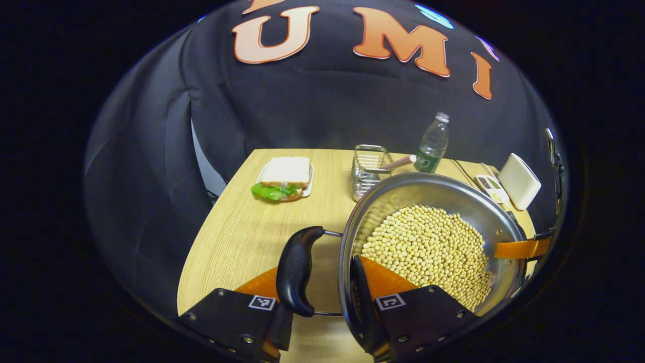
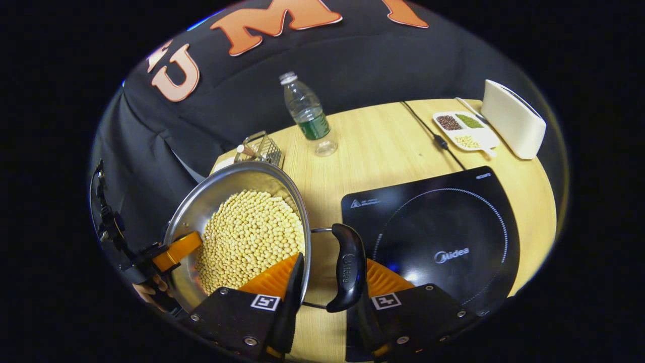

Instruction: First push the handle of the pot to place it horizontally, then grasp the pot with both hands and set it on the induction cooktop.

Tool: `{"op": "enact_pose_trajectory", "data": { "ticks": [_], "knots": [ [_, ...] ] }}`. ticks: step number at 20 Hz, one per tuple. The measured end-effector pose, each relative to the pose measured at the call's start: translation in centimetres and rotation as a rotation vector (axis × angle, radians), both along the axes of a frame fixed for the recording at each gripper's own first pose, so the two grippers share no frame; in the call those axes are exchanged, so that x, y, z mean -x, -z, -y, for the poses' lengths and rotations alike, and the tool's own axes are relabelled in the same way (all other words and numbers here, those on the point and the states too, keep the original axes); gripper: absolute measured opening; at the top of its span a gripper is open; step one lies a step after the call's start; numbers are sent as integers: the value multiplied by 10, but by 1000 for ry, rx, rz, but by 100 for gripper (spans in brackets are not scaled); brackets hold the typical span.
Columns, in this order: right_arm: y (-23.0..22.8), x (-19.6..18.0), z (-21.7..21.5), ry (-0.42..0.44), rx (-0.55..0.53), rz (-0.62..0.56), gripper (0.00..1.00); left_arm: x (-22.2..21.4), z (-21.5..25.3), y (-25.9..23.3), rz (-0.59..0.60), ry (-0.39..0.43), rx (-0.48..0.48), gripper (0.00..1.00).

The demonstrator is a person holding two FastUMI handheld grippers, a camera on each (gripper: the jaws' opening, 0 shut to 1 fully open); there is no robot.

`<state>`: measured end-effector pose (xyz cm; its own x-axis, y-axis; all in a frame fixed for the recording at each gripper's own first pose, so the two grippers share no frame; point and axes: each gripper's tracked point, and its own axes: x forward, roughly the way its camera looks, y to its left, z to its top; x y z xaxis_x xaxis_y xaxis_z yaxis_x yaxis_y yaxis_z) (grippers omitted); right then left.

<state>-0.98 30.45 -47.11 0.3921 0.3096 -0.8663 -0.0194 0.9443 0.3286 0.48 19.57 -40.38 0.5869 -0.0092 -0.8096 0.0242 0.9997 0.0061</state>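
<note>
On the pale wooden table, a shiny steel pot heaped with pale yellow beans, round and shallow, with a black loop handle on its left side and a matching black handle on its right. Left gripper set astride the left handle and rim, one finger outside the grip, the other inside the pot wall; whether both press cannot be told. Right gripper likewise astride the right handle and rim, squeeze not readable. Pot just left of the black induction cooktop, not on it. Cooktop surface bare, its near edge close to the table's front. Farther back, a wire rack and a plastic bottle behind the pot; a sandwich plate far left; a white box and a sample tray far right, with a cable running toward the cooktop.
</note>
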Motion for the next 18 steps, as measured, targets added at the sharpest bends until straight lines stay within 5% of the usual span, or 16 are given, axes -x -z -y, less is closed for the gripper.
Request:
{"op": "enact_pose_trajectory", "data": {
  "ticks": [18],
  "knots": [
    [1, 19, -8, 153, 21, 96, 46, -21, 178, -56, 95, 134, 61, 57]
  ]
}}
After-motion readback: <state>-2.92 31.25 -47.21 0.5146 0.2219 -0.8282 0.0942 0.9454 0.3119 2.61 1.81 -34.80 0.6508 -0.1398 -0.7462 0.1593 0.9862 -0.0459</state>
